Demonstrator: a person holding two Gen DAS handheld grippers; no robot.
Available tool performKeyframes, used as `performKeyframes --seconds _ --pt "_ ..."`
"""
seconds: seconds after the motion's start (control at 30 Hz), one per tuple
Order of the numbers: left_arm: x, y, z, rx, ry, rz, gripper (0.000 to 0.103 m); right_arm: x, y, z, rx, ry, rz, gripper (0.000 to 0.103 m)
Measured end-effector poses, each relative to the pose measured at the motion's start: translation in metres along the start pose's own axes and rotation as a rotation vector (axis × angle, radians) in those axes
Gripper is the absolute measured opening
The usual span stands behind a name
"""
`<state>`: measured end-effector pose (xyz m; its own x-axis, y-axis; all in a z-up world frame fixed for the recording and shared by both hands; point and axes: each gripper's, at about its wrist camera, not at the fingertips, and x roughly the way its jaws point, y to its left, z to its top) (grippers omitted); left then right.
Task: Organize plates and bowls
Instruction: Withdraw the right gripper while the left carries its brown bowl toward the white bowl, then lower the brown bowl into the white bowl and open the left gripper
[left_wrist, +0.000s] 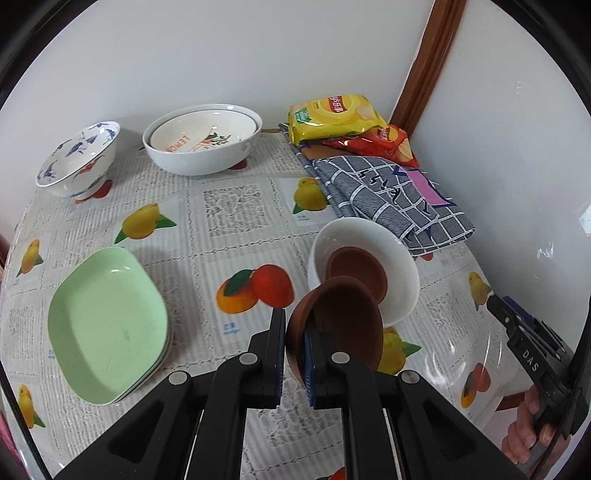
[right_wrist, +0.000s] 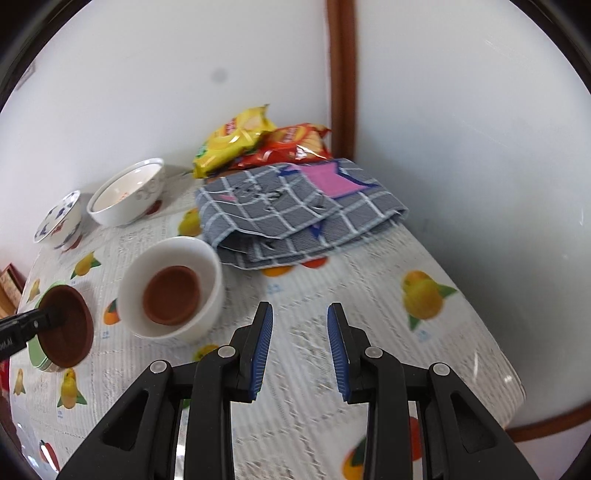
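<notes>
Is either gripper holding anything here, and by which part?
Left gripper pinches the small brown bowl by its rim, tilted. Right gripper is open, holding nothing.

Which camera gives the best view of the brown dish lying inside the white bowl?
The right wrist view: the brown dish shows whole inside the white bowl. In the left wrist view, the held brown bowl in the left gripper covers its near edge.

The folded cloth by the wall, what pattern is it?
Grey cloth with a white grid and a pink patch; clearest from the right wrist.
</notes>
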<state>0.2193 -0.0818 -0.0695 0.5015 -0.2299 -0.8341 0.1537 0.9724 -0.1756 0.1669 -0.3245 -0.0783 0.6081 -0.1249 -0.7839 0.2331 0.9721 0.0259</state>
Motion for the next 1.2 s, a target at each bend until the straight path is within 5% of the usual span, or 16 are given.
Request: performKeyframes --seconds 0.57,1.2 --pt "0.044 -0.035 0.028 -0.001 0.020 -0.023 0.009 0.001 -0.046 -0.013 0.061 0.000 -0.013 0.031" --pt "0.100 -0.036 0.043 -0.054 0.096 -0.051 0.011 0.034 -0.054 -0.012 0.055 0.054 -0.019 0.031"
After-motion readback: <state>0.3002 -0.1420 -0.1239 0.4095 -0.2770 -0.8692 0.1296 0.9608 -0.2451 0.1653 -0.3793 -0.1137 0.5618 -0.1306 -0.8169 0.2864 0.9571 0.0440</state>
